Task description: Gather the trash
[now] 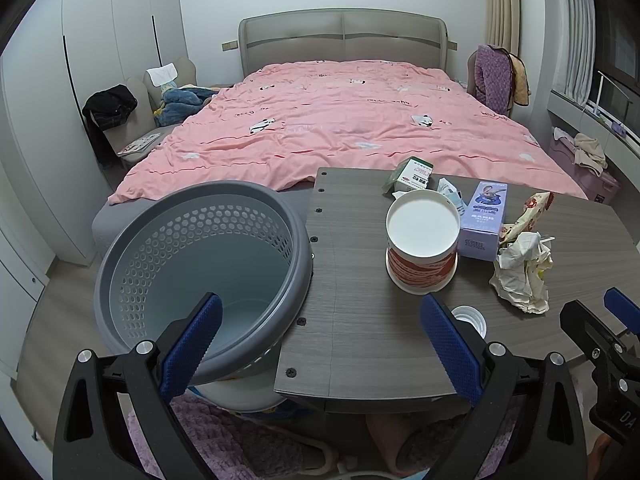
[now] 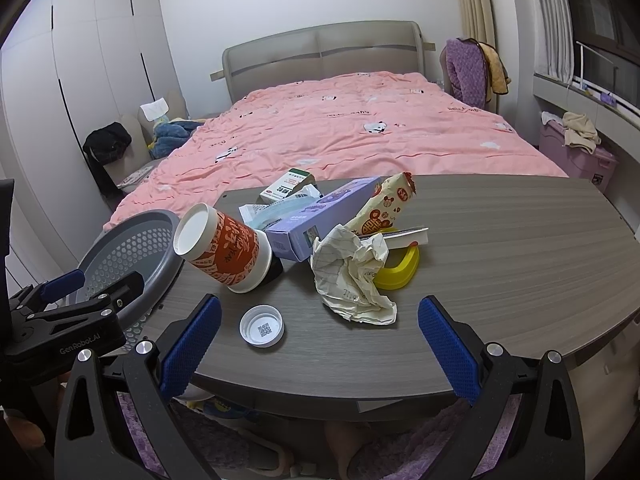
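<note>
Both my grippers, left gripper (image 1: pixel 320 344) and right gripper (image 2: pixel 319 340), gape empty, trash heaped mid-table (image 2: pixel 500 248), and that tilted cup (image 2: pixel 224 248) near the basket-side edge might roll if nudged.

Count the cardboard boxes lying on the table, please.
2. A purple box lies mid-table between the red paper cup and the snack wrapper. A green-and-white box lies behind it at the table's far edge. A small one could hide behind the pile.
</note>
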Motion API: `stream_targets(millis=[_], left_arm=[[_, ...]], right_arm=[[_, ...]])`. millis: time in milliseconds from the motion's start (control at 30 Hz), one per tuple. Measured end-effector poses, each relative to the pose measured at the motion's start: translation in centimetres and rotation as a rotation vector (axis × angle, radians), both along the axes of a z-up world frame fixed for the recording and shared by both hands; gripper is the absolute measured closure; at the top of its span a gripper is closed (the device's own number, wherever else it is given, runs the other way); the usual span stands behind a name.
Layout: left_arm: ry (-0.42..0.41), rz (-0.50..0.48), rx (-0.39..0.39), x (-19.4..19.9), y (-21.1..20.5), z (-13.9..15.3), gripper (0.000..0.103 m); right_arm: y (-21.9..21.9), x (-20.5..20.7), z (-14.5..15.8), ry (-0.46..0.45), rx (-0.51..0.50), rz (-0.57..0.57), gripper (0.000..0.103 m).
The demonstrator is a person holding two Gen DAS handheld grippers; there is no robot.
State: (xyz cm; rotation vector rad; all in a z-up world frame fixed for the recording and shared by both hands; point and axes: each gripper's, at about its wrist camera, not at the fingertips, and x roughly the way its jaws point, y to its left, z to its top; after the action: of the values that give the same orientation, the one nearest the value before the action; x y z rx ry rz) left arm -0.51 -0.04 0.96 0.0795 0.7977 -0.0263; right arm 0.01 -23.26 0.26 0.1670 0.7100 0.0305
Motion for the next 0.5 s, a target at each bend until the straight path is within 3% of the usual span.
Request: stream_targets(millis=[500], left_arm=[[-0.004, 0.001, 0.001, -0.07, -0.01, -0.09, 0.008]], right_arm=[[-0.12, -0.18, 0.1, -0.001, 0.005, 0.001, 0.006]])
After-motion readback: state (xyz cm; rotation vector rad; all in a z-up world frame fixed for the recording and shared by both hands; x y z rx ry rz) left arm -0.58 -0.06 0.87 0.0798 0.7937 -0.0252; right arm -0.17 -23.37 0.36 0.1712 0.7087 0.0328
